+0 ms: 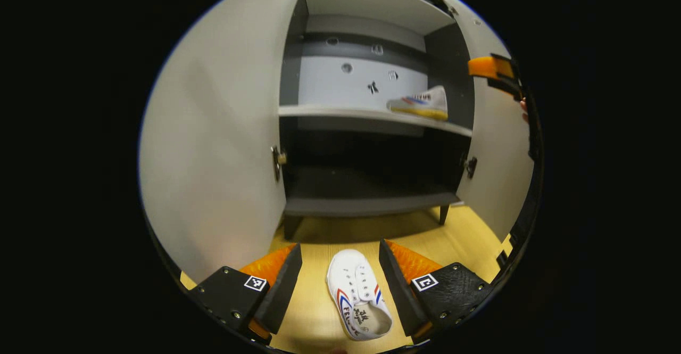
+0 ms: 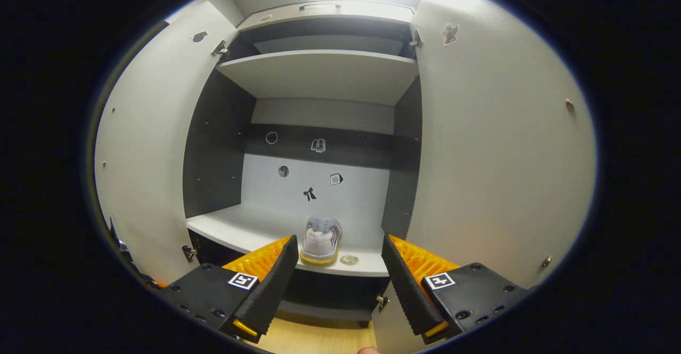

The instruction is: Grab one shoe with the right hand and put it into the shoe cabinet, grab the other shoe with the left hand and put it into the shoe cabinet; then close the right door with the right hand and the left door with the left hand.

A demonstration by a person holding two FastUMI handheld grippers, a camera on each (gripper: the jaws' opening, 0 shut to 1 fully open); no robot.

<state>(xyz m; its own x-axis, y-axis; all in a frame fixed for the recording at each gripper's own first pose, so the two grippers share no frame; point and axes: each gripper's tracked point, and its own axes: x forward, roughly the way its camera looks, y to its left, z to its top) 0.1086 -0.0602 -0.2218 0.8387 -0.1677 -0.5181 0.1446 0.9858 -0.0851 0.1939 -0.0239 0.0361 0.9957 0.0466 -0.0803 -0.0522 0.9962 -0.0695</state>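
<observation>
A white shoe (image 1: 357, 295) with red and blue stripes lies on the wooden floor, toe toward the cabinet. My left gripper (image 1: 340, 290) hangs open over it, one finger on each side, not touching. A second white shoe (image 1: 421, 103) with a yellow sole stands on the cabinet's middle shelf (image 1: 340, 113) at the right. In the right gripper view that shoe (image 2: 321, 241) sits heel-on upon the shelf (image 2: 250, 226), just beyond my open right gripper (image 2: 338, 285), which holds nothing. The right gripper (image 1: 495, 72) also shows at the far right edge of the left gripper view.
Both cabinet doors stand wide open: the left door (image 1: 223, 141) and the right door (image 1: 497, 151), seen again as the left door (image 2: 149, 173) and right door (image 2: 489, 167). A dark lower shelf (image 1: 367, 202) sits under the middle one. A small round object (image 2: 348, 260) lies by the shoe.
</observation>
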